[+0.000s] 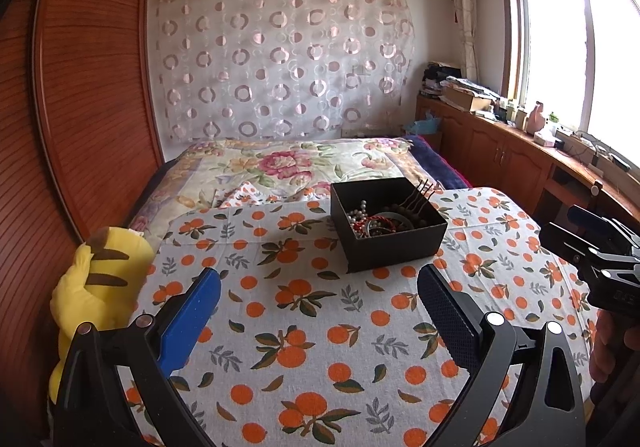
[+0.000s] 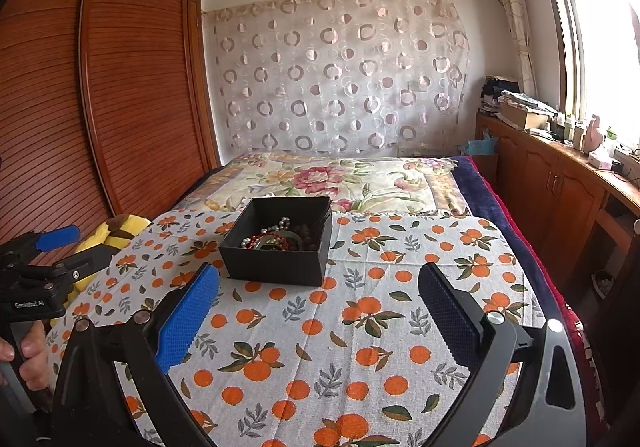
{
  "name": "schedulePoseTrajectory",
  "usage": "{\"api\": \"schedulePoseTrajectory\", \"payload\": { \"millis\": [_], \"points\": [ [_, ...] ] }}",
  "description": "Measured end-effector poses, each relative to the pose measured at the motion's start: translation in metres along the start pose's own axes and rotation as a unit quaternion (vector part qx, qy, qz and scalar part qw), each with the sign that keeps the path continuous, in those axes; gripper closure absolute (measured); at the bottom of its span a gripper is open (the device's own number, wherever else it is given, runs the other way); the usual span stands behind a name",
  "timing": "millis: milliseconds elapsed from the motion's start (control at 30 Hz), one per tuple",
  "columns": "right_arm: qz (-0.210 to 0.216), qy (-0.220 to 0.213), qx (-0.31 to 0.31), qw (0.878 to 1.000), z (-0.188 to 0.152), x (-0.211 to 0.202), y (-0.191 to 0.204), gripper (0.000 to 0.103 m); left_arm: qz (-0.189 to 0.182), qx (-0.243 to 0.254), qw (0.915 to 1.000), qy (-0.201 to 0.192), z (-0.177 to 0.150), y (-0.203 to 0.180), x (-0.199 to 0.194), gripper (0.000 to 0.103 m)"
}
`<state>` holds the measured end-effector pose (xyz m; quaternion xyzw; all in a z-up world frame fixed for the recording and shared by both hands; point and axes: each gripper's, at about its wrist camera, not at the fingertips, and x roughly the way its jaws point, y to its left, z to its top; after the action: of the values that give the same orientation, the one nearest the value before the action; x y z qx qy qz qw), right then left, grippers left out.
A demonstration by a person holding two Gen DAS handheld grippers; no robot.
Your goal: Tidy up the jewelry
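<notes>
Both the left claw and right claw are held wide open and empty short of the black box, where the jewelry, seemingly all of it, is heaped, perhaps for reaching in.

surface: orange-print cloth | on it: black box – beads inside, probably bracelets

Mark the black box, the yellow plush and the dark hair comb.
black box (image 2: 272, 261), right wrist view, front wall.
yellow plush (image 1: 100, 287), left wrist view, striped back.
dark hair comb (image 1: 418, 195), left wrist view, prongs.
</notes>
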<state>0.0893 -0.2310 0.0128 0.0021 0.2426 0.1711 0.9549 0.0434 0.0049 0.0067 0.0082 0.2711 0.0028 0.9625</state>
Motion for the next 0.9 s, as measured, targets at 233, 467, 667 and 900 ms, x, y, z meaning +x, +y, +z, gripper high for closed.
{"api": "schedulePoseTrajectory", "payload": {
  "millis": [233, 467, 667, 900],
  "points": [
    [-0.001, -0.002, 0.001, 1.000, 0.0002, 0.0006, -0.0004, 0.003, -0.001, 0.000, 1.0000, -0.002, 0.0004, -0.0005, -0.0030, 0.008],
    [0.002, -0.002, 0.004, 1.000, 0.0004, 0.0019, 0.0000, 0.003, 0.005, 0.006, 0.9999, -0.009, 0.0040, -0.0051, -0.0066, 0.008],
    [0.002, -0.002, 0.004, 1.000, 0.0005, 0.0016, 0.0012, 0.003, 0.005, 0.006, 0.9999, -0.009, 0.0048, -0.0059, -0.0079, 0.008],
    [0.002, -0.003, 0.004, 1.000, 0.0000, 0.0019, 0.0011, 0.003, 0.005, 0.006, 0.9999, -0.010, 0.0049, -0.0068, -0.0079, 0.008]
  ]
}}
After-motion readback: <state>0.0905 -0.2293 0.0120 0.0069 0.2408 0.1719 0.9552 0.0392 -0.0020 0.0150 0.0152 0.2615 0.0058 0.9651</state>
